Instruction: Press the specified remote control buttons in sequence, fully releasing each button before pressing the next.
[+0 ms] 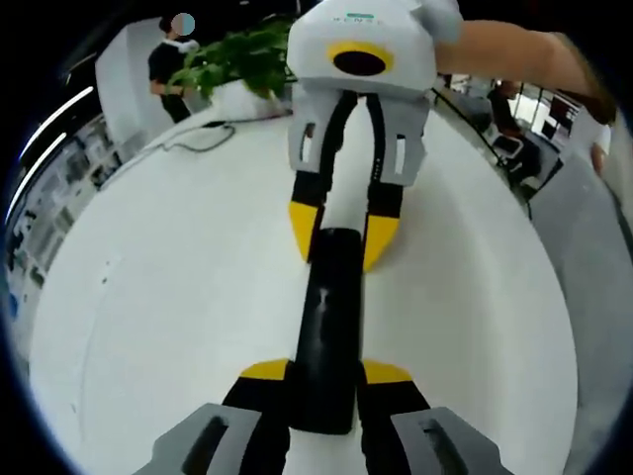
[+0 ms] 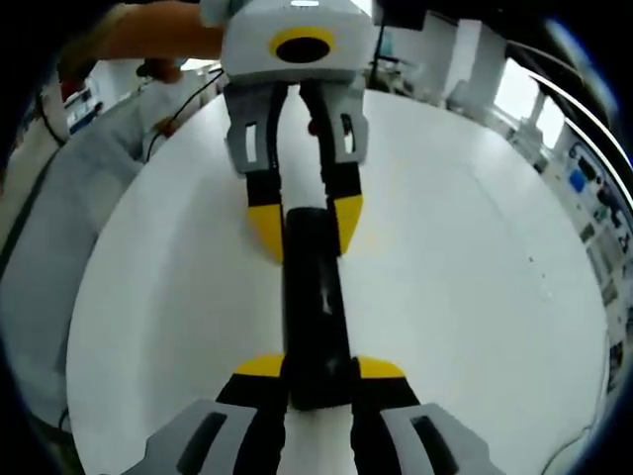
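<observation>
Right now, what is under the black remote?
The white table lies around the black remote, probably beneath it too. Left gripper and right gripper each bracket one end with their jaws. The underside and any contact with the table are hidden.

A white round table [image 1: 148, 297] carries everything here. Near its far edge in the left gripper view stands a leafy green plant [image 1: 242, 54] in a white pot [image 1: 242, 99], and a dark cable [image 1: 203, 139] loops on the tabletop just beside it. Beyond that edge stands 1 person in a black top [image 1: 168, 64]. Shelving [image 2: 593, 198] lines the wall past the table in the right gripper view.
</observation>
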The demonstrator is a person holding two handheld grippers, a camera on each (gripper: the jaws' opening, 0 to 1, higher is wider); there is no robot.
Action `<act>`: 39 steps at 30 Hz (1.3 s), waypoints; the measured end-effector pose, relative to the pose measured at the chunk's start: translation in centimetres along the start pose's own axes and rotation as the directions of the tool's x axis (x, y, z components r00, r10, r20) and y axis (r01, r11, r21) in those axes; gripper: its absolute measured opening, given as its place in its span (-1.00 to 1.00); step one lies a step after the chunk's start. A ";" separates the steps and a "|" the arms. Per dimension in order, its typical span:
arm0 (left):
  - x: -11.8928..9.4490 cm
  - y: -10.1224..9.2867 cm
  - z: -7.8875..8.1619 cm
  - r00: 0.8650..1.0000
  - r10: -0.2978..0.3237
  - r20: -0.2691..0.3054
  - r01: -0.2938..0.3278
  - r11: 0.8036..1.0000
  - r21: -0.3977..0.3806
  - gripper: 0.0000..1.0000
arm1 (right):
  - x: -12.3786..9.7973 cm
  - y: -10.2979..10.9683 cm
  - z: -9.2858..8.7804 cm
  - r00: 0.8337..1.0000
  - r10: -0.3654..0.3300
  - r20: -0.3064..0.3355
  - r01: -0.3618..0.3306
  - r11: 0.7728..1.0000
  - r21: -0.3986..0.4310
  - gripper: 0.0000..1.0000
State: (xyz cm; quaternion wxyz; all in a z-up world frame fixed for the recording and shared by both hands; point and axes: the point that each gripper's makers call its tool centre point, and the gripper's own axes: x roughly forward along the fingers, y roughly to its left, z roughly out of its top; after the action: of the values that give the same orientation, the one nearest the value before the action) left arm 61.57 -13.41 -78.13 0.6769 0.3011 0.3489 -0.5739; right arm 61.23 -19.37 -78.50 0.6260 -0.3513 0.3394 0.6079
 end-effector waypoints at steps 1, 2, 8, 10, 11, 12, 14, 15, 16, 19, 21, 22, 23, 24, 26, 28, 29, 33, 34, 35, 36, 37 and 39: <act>0.0 0.0 0.0 1.000 0.001 0.001 -0.001 1.000 -0.001 -0.51 | 0.0 0.0 0.0 1.000 -0.002 0.000 0.002 1.000 -0.004 -0.58; 0.0 0.0 0.0 1.000 0.002 0.002 -0.002 1.000 0.000 -0.51 | 0.0 0.1 0.0 1.000 -0.003 0.001 0.003 1.000 -0.008 -0.58; -0.1 -0.2 0.0 1.000 0.005 -0.004 -0.005 1.000 0.005 -0.51 | 0.0 0.0 0.1 1.000 -0.007 0.000 0.007 1.000 -0.013 -0.58; 0.0 -0.2 0.0 1.000 0.006 -0.006 -0.005 1.000 0.009 -0.51 | 0.0 0.1 0.0 1.000 -0.006 0.000 0.006 1.000 -0.013 -0.58; -0.1 -0.4 0.1 1.000 0.005 -0.005 -0.005 1.000 0.011 -0.51 | 0.0 0.1 0.0 1.000 -0.005 0.000 0.005 1.000 -0.012 -0.58; -0.1 -0.4 0.1 1.000 0.005 -0.004 -0.005 1.000 0.013 -0.51 | -0.1 0.3 -0.1 1.000 -0.004 0.001 0.004 1.000 -0.012 -0.58; -0.2 -0.7 0.3 1.000 0.001 0.001 -0.001 1.000 0.013 -0.51 | -0.3 0.5 -0.1 1.000 0.000 0.001 0.000 1.000 -0.011 -0.58; -0.3 -0.7 0.4 1.000 0.001 0.002 -0.001 1.000 0.014 -0.51 | -0.4 0.6 -0.1 1.000 0.001 0.001 -0.001 1.000 -0.011 -0.58; -0.4 -0.8 0.5 1.000 0.002 0.002 -0.002 1.000 0.018 -0.51 | -0.5 0.6 -0.1 1.000 0.000 0.001 0.000 1.000 -0.012 -0.58; -0.7 -0.8 0.8 1.000 0.010 0.004 -0.010 1.000 0.023 -0.51 | -0.9 0.6 0.1 1.000 -0.011 0.005 0.011 1.000 -0.010 -0.58; -0.9 -0.9 0.9 1.000 0.012 0.005 -0.012 1.000 0.023 -0.51 | -1.1 0.7 0.2 1.000 -0.015 0.011 0.015 1.000 -0.007 -0.58; -1.0 -1.0 1.0 1.000 0.011 0.007 -0.012 1.000 0.023 -0.51 | -1.3 0.9 0.3 1.000 -0.016 0.014 0.016 1.000 -0.006 -0.58; -1.1 -1.1 1.1 1.000 0.010 0.008 -0.010 1.000 0.023 -0.51 | -1.4 1.1 0.3 1.000 -0.016 0.016 0.016 1.000 -0.007 -0.58; -1.2 -1.4 1.2 1.000 0.008 0.009 -0.008 1.000 0.023 -0.51 | -1.5 1.2 0.4 1.000 -0.016 0.016 0.016 1.000 -0.009 -0.58; -1.4 -1.7 1.3 1.000 0.006 0.008 -0.006 1.000 0.029 -0.51 | -1.8 1.5 0.5 1.000 -0.016 0.016 0.016 1.000 -0.012 -0.59; -1.8 -1.9 1.7 1.000 0.010 0.008 -0.010 0.999 0.035 -0.51 | -2.2 1.8 0.6 1.000 -0.021 0.016 0.021 1.000 -0.014 -0.59; -1.9 -2.0 1.8 1.000 0.011 0.009 -0.011 0.999 0.036 -0.51 | -2.4 1.9 0.7 1.000 -0.022 0.016 0.023 1.000 -0.014 -0.59; -2.4 -2.4 2.5 1.000 0.015 0.012 -0.015 0.999 0.041 -0.51 | -3.4 2.1 0.8 0.999 -0.031 0.021 0.031 0.999 -0.015 -0.59; -2.6 -2.5 2.6 1.000 0.016 0.012 -0.016 0.999 0.042 -0.51 | -3.5 1.9 0.8 0.999 -0.033 0.023 0.033 0.999 -0.017 -0.59; -2.7 -2.6 2.8 1.000 0.017 0.012 -0.018 0.999 0.044 -0.51 | -3.6 2.0 0.8 0.999 -0.035 0.024 0.035 0.999 -0.020 -0.59; -2.8 -2.8 2.9 1.000 0.018 0.013 -0.018 0.999 0.045 -0.51 | -3.9 2.2 0.9 0.999 -0.037 0.025 0.037 0.999 -0.023 -0.59; -2.8 -2.9 3.0 1.000 0.019 0.013 -0.019 0.999 0.045 -0.51 | -4.0 2.3 0.9 0.999 -0.038 0.026 0.038 0.999 -0.024 -0.59; -3.1 -3.3 3.2 1.000 0.022 0.015 -0.022 0.999 0.047 -0.51 | -4.4 2.6 1.0 0.999 -0.040 0.027 0.041 0.999 -0.026 -0.59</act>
State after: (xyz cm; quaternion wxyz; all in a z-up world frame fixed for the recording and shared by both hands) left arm 58.42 -14.79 -73.79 0.6784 0.3166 0.3272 -0.5766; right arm 58.46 -20.77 -74.35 0.6379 -0.3581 0.3158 0.6042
